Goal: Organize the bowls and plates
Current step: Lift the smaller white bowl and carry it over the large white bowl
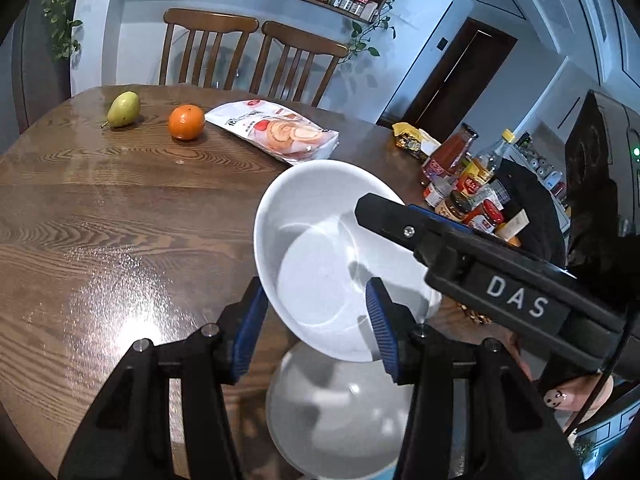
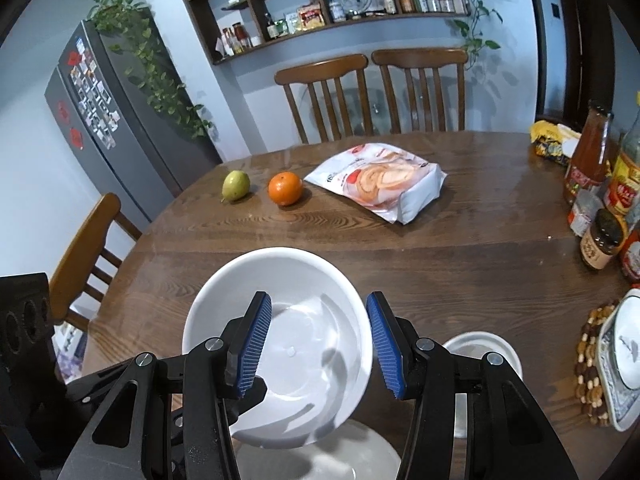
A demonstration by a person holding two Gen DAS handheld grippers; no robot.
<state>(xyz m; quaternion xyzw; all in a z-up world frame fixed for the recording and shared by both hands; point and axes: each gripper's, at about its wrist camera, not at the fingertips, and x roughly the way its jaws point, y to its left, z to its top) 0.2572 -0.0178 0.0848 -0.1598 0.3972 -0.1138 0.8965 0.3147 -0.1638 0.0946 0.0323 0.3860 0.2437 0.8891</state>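
Two pairs of fingers share one white bowl [image 1: 320,240] above a dining table [image 1: 120,220]. The left fingers [image 1: 252,328] straddle the bowl's near-left wall, one blue pad outside it and the other inside. The right fingers [image 2: 256,340] straddle the opposite rim the same way. Both pairs stand partly spread yet grasp the bowl, which hangs tilted with nothing else bearing it. How hard the pads press cannot be seen.

Directly beneath the fingers lies a pale plate [image 1: 336,420], and a small dish [image 2: 480,350] sits just right of the right fingers. Farther ahead of both pairs an orange [image 2: 285,188], a pear [image 2: 236,185] and a snack bag [image 2: 380,180] rest on the wood. Sauce bottles [image 2: 588,156] crowd the table's right edge.

The bowl looks like glazed ceramic: stiff, fairly heavy for its size, slick under the pads and liable to chip or shatter if it slips. Holding the wall just below the rim on opposite sides seems the soundest grip. It likely needs levelling before it is set down gently on the plate below.
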